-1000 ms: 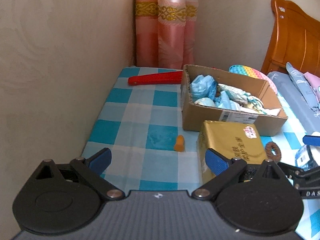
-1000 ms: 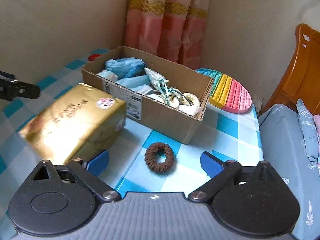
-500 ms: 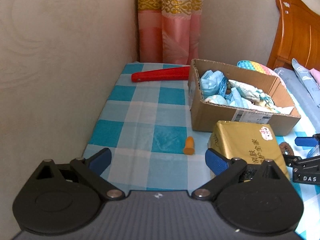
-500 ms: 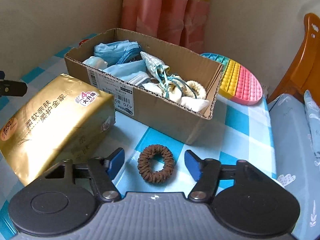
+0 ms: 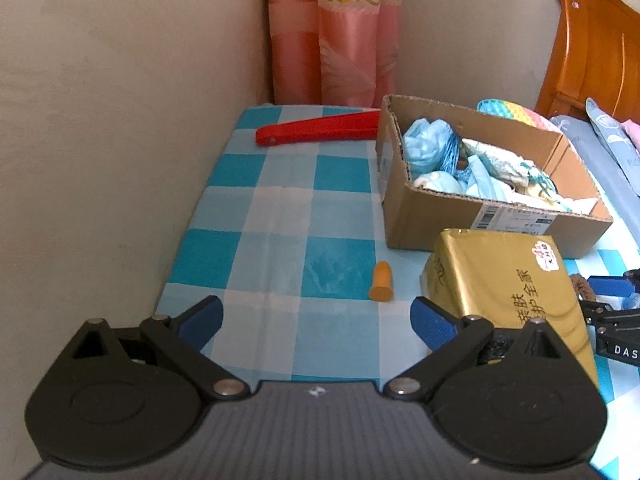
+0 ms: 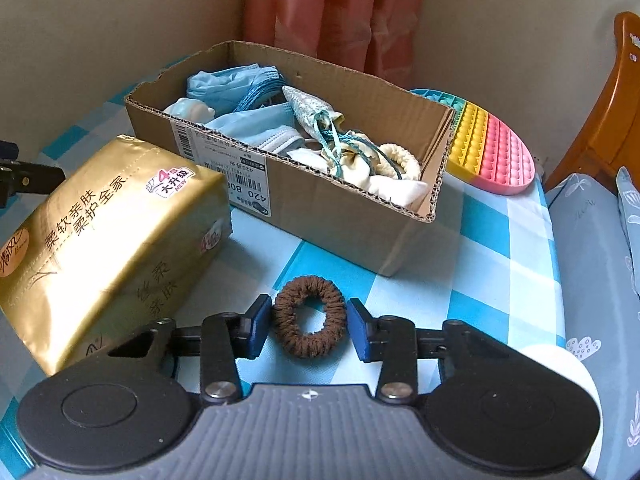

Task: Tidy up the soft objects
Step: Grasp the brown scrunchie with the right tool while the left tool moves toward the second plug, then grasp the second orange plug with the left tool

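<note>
Room: cream walls and a pink curtain [image 6: 332, 16] are seen behind a bench [image 5: 280, 216] covered with a blue and white checked cloth.
Box: a cardboard box [image 6: 340, 200] is stood on the bench, already filled with face masks, a pouch and a pale hair tie.
Hair tie: a brown scrunchie [image 6: 309, 316] is laid flat on the cloth, just in front of the box and beside a gold tissue pack [image 6: 100, 232].
Right tool [image 6: 308, 326]: its jaws are being closed around the scrunchie, one pad on each side; the left pad looks just touching, the right pad not quite.
Left tool [image 5: 316, 316]: it is held wide open over bare cloth, with nothing in it.
Nearby: a small orange earplug [image 5: 382, 282] and a red folded fan [image 5: 320, 132] are left on the bench.
Risk: the soft ring could be squashed and slipped out, or the cloth could be pinched and pulled up with it.
</note>
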`<control>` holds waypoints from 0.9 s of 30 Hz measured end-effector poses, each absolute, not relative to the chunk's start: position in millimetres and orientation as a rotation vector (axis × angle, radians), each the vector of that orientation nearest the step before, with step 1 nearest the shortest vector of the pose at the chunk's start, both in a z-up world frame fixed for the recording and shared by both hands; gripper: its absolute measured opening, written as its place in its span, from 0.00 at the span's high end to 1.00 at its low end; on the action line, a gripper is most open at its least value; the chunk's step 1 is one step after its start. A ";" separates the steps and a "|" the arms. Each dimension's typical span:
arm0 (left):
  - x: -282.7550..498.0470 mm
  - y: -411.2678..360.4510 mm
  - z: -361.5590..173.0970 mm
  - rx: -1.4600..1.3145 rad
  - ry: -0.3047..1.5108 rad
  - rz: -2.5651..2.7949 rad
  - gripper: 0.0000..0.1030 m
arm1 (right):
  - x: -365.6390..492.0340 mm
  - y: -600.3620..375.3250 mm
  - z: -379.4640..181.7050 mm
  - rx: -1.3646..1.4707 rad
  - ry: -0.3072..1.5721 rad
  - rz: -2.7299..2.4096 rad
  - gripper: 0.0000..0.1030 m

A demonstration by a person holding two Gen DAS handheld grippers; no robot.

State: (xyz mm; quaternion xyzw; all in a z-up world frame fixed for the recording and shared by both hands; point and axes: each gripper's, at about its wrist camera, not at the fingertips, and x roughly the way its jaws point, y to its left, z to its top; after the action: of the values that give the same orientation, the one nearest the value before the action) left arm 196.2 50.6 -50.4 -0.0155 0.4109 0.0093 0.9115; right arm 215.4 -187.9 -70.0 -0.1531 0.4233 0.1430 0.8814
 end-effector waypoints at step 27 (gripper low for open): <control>234.0 63.5 -67.8 -0.226 0.919 -0.166 0.56 | 215.8 -189.9 -70.1 -0.295 0.882 0.309 0.55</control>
State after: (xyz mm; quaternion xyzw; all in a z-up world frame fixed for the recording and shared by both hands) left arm 234.0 63.5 -67.8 -0.1085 0.4419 -0.0798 0.8869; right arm 215.8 -189.9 -70.1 -0.1417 0.4237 0.1483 0.8823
